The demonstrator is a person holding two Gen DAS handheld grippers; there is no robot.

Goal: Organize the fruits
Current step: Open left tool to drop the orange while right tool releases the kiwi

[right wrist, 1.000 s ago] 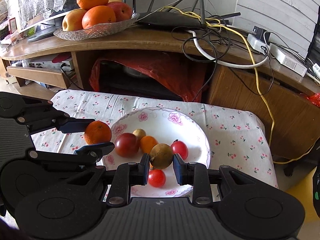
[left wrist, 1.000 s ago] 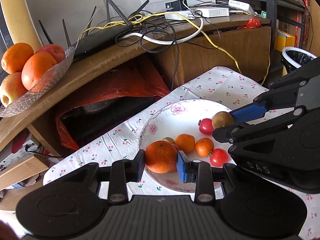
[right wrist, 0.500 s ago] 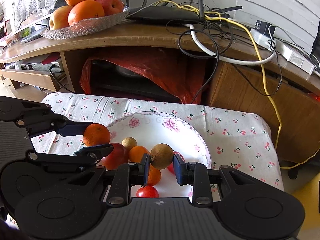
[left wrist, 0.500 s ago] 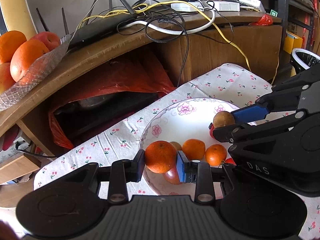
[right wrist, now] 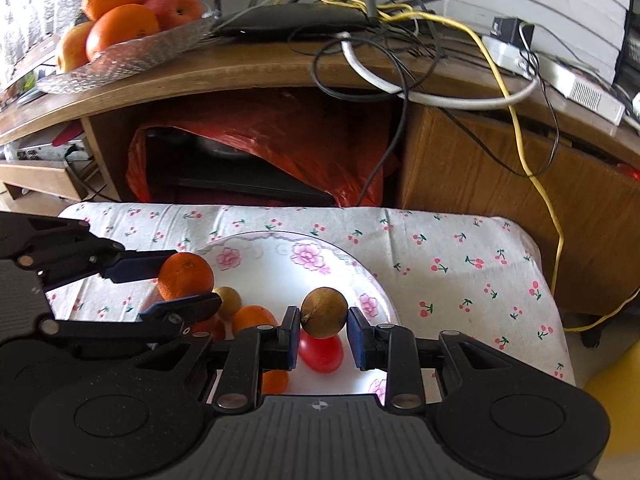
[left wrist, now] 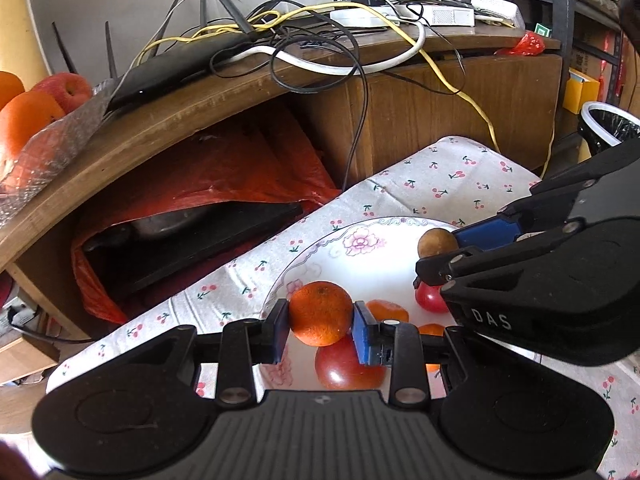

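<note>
My left gripper (left wrist: 321, 326) is shut on an orange tangerine (left wrist: 320, 313) and holds it above the left side of a white flowered plate (left wrist: 360, 240). My right gripper (right wrist: 323, 330) is shut on a small brown round fruit (right wrist: 324, 313) above the same plate (right wrist: 304, 256). Each gripper shows in the other view, with the tangerine (right wrist: 185, 275) and the brown fruit (left wrist: 437, 242). On the plate lie a red tomato (left wrist: 348, 366), small oranges (left wrist: 387, 310), another red tomato (right wrist: 320, 354) and a small brown fruit (right wrist: 228, 300).
The plate sits on a small table with a cherry-print cloth (right wrist: 460, 256). Behind it is a wooden desk (right wrist: 248, 68) with a glass dish of oranges and apples (right wrist: 120, 20), a router and tangled cables (right wrist: 380, 32). A red bag (right wrist: 288, 136) fills the shelf below.
Both grippers have lifted and moved forward with their fruits, toward the desk. The plate and its fruits now sit lower in both views.
</note>
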